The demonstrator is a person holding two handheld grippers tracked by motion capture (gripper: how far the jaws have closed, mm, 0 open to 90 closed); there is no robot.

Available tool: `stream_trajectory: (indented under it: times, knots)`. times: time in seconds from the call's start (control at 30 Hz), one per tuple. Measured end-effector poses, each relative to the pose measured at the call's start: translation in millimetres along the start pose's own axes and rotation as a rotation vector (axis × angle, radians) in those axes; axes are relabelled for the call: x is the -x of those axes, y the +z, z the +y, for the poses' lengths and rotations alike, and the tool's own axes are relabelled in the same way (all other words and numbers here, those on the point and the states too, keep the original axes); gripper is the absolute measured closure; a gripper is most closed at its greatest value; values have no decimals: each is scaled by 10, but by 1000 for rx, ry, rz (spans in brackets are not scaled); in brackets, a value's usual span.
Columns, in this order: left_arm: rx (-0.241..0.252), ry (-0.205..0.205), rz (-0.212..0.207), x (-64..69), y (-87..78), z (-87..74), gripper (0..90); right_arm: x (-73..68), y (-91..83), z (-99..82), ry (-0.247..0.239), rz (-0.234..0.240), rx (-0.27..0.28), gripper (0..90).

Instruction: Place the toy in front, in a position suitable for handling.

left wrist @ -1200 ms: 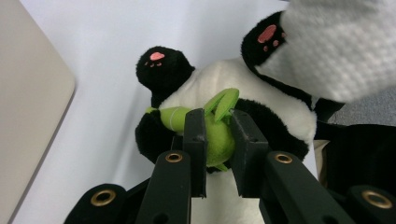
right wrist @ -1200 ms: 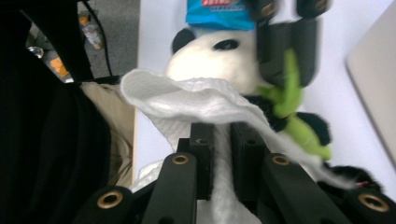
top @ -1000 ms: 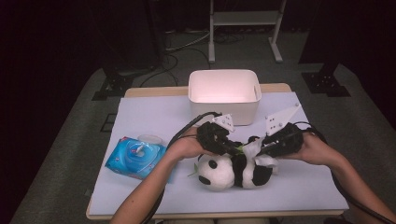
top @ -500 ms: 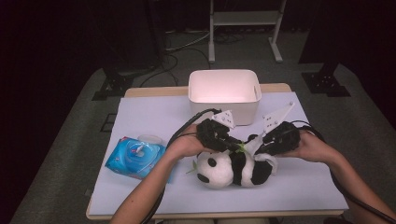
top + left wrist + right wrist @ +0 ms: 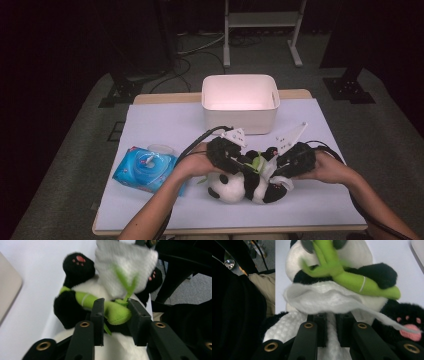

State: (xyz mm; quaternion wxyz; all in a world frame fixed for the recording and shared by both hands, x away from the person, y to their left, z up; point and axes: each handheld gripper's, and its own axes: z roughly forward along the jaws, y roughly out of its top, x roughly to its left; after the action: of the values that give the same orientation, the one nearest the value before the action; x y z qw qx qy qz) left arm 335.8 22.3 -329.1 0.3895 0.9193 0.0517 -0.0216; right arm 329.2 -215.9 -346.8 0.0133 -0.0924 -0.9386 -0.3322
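A black-and-white panda plush (image 5: 227,189) lies on its back on the white table cover (image 5: 165,125), hugging a green bamboo stalk (image 5: 85,300). My left gripper (image 5: 245,165) reaches over it from the left. Its jaws have just been opening, and the stalk's end (image 5: 117,313) still fills the gap and touches both pads. My right gripper (image 5: 272,171) comes in from the right, shut on a white wipe (image 5: 322,300) that drapes across the panda's belly. The wipe (image 5: 125,265) hangs blurred above the stalk in the left gripper view.
A white bin (image 5: 240,102) stands just behind the panda at the table's middle back. A blue pack of wet wipes (image 5: 147,169) lies to the left of my left forearm. Cables trail from both grippers across the table.
The right gripper has sunk a little onto the panda with the wipe in it. The left hand has stayed at the bamboo stalk.
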Motion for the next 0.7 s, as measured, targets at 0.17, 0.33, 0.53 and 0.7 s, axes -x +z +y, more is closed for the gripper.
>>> stream_trajectory:
  times: [0.17, 0.33, 0.53, 0.7]
  knots:
    - [3, -6, -13, 10, -24, -85, 669, 42, -33, -99, 33, -4, 25, 800]
    - [12, -4, -13, 17, -51, -110, 651, 86, -59, -179, 52, -21, 18, 800]
    - [20, -12, -12, 24, -64, -131, 609, 127, -52, -340, 89, -43, -4, 800]
    - [21, -16, -8, 18, -84, -147, 582, 150, -39, -481, 117, -57, -27, 799]
